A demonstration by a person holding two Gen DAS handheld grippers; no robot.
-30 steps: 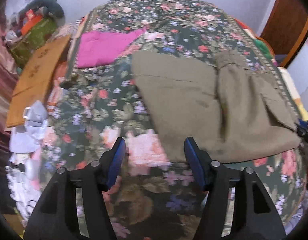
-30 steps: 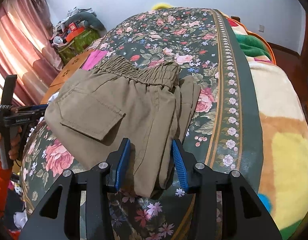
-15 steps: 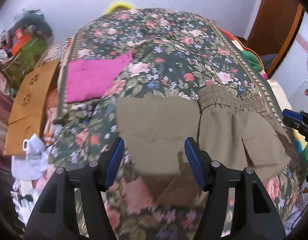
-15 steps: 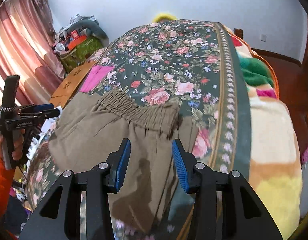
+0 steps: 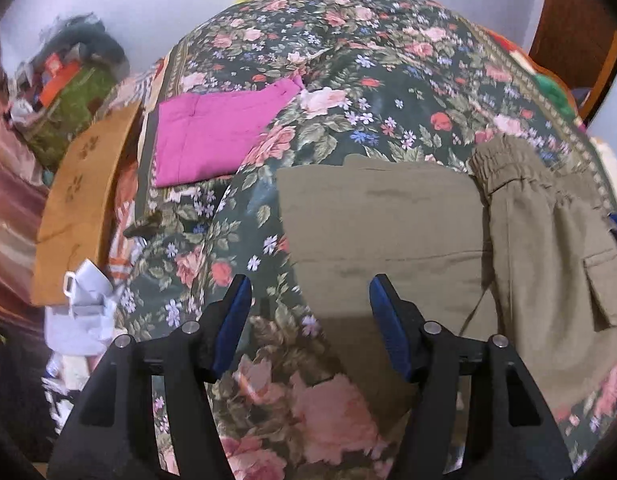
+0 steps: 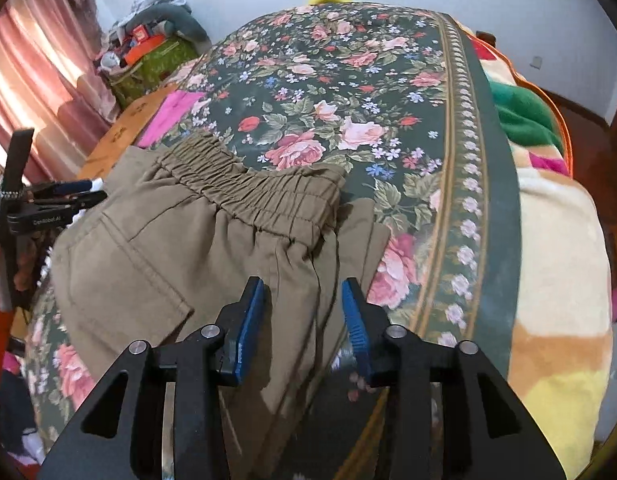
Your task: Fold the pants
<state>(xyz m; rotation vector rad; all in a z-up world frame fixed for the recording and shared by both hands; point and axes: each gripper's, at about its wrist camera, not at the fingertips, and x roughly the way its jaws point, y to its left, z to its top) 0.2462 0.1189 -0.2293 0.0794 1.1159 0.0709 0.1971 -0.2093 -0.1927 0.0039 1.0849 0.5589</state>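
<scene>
Olive-brown pants (image 5: 408,232) lie folded on the floral bedspread (image 5: 348,60), the elastic waistband (image 5: 504,160) to the right in the left wrist view. My left gripper (image 5: 308,308) is open and empty above the left near edge of the pants. In the right wrist view the pants (image 6: 180,256) lie with the waistband (image 6: 252,192) at the far side and a back pocket (image 6: 128,276) facing up. My right gripper (image 6: 304,312) is open and empty over the pants' right near edge. The left gripper (image 6: 68,196) shows at the far left of that view.
A folded magenta garment (image 5: 212,136) lies on the bed's far left. A wooden board (image 5: 80,200) and cluttered bags (image 5: 68,92) stand beside the bed on the left. White items (image 5: 84,300) lie below them. A colourful blanket (image 6: 556,240) covers the bed's right side. Pink curtains (image 6: 32,92) hang at the left.
Both grippers rose and pulled back from the pants half a second ago, then came back down closer over them. The pants stay folded in place. Both grippers stay open.
</scene>
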